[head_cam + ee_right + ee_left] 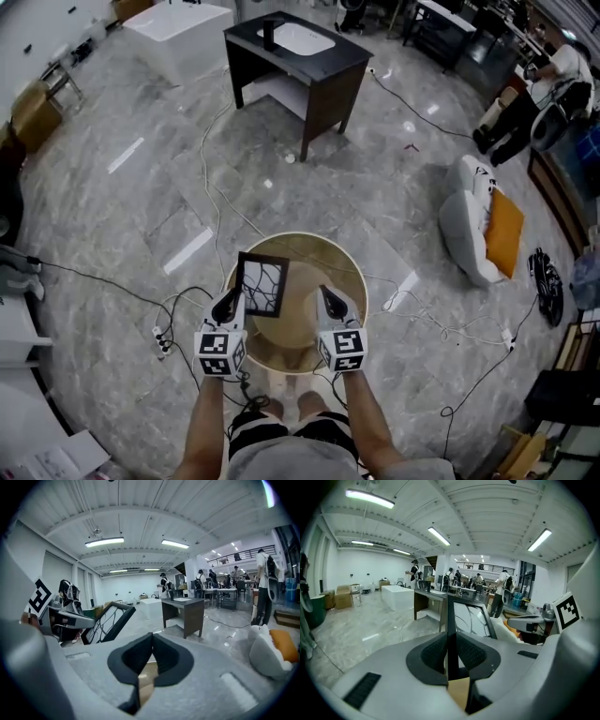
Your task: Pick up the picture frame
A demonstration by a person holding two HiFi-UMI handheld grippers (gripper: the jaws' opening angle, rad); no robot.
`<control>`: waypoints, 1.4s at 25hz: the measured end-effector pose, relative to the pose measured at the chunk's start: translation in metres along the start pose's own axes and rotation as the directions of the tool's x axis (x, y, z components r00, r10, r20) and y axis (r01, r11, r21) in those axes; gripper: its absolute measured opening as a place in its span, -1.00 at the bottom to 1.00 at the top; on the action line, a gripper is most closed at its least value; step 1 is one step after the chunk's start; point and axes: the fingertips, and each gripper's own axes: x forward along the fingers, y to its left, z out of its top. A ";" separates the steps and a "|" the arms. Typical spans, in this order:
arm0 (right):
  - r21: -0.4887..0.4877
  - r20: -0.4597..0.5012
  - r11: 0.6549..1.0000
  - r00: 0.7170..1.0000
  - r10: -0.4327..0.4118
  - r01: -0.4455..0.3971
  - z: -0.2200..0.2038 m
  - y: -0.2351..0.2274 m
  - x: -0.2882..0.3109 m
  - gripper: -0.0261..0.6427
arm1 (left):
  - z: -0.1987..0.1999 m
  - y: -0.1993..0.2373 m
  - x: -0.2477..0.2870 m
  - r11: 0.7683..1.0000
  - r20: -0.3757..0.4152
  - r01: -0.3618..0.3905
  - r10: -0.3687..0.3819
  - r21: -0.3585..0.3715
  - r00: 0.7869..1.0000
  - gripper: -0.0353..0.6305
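Head view: a person stands over a round wooden table (pixel 300 237) on a grey marble floor (pixel 141 234), with 1 gripper in each hand. The left gripper (pixel 228 305) has the black picture frame (pixel 262 284) by its left edge, and the frame hangs tilted above the tabletop with dark crossing lines across its pane. The left gripper view settles the grip: both ribbed pads (pixel 433 654) are pressed against the frame's thin dark edge (pixel 451 616), which rises upright between them against the hall beyond.

The right gripper (pixel 328 298) hovers just beside the frame's right side without touching it. In the right gripper view its 2 jaws stand closed on each other with nothing between them, the frame (pixel 110 620) showing off to the left in the other gripper's hold. A dark desk (pixel 342 61) stands well apart, farther up the floor.

By the look of it the pick-up is all but done: the frame seems clear of the table and carried by 1 gripper alone. What may remain is keeping it steady, since a single pinch on 1 narrow edge leaves the frame free to swing or slip. No view shows where it is meant to go.
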 end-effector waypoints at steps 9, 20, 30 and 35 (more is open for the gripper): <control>-0.024 0.086 0.998 0.995 -0.055 0.057 0.061 0.017 -0.111 -0.92 | 0.061 -0.031 -0.103 0.998 0.119 0.003 -0.010 0.062 0.993 -0.66; -0.043 0.182 0.993 0.978 -0.097 0.107 0.082 0.041 -0.188 -0.92 | 0.063 -0.051 -0.179 0.996 0.199 0.015 -0.032 0.087 0.979 -0.66; -0.047 0.181 0.994 0.980 -0.088 0.098 0.065 0.044 -0.202 -0.92 | 0.054 -0.059 -0.191 0.996 0.226 0.007 -0.026 0.088 0.974 -0.67; -0.050 0.175 0.995 0.981 -0.081 0.091 0.062 0.048 -0.200 -0.92 | 0.051 -0.060 -0.192 0.996 0.222 0.005 -0.025 0.087 0.975 -0.66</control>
